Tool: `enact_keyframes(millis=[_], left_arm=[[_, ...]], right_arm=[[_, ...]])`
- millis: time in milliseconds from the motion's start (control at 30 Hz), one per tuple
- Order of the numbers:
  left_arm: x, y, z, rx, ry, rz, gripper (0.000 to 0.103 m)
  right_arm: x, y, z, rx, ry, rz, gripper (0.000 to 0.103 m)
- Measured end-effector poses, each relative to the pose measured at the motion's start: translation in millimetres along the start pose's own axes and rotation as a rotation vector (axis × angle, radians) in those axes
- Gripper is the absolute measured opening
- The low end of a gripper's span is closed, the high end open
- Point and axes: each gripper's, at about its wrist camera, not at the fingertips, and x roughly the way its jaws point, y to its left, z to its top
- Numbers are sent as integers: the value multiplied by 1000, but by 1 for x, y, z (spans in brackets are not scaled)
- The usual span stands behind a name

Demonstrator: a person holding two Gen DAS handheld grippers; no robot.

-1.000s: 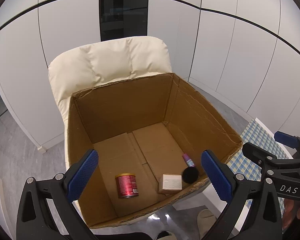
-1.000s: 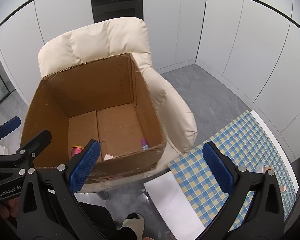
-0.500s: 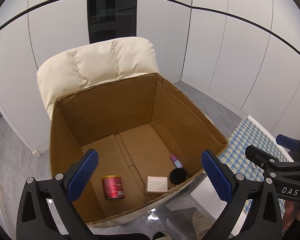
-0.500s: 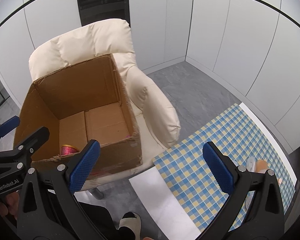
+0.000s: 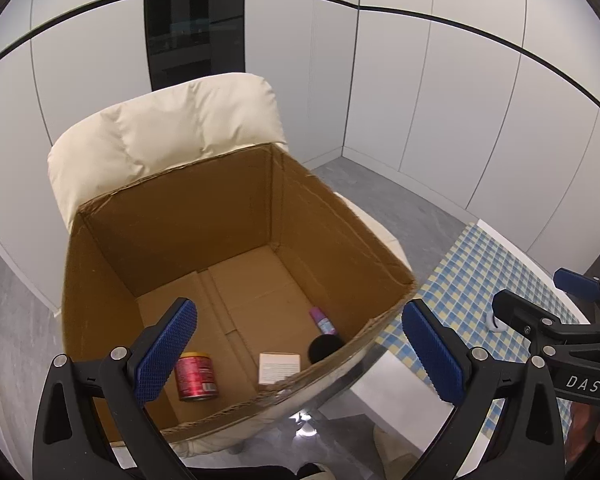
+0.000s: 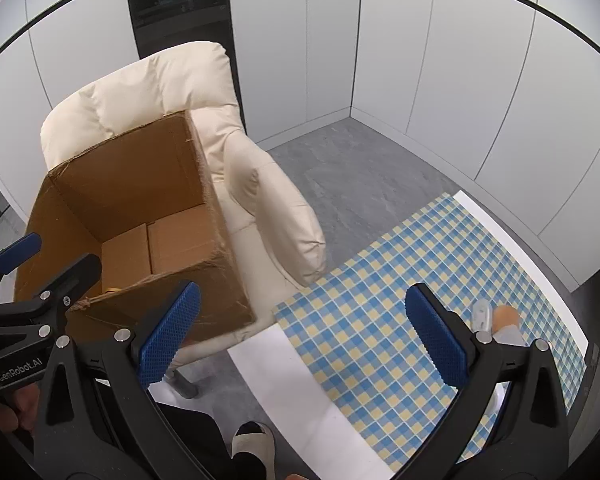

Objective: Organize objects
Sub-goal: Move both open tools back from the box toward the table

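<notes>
An open cardboard box (image 5: 204, 232) stands on a cream armchair (image 5: 168, 136). Inside lie a red can (image 5: 196, 376), a small white carton (image 5: 279, 367), a purple tube (image 5: 321, 320) and a black round object (image 5: 323, 349). My left gripper (image 5: 300, 352) is open and empty above the box's near edge. My right gripper (image 6: 304, 336) is open and empty over the checkered tablecloth (image 6: 400, 300). A small white object (image 6: 482, 314) and a peach-coloured object (image 6: 506, 316) lie on the cloth near the right finger.
The box (image 6: 140, 216) and armchair (image 6: 260, 184) stand left of the table in the right wrist view. White table edge (image 6: 300, 396) runs below the cloth. Grey floor and white wall panels surround. The person's shoe (image 6: 252, 448) is at the bottom.
Both grippers have swung to the right: the box and chair have slid left in both views, and more of the checkered table and its small objects show in the right wrist view.
</notes>
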Motion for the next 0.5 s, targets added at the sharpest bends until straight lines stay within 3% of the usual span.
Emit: enact_keyframes(millis=[500], left_arm=[[6,-36,7,29,8,-46,103]], right_arm=[[-14,-46,-16,60,0,-47,103]])
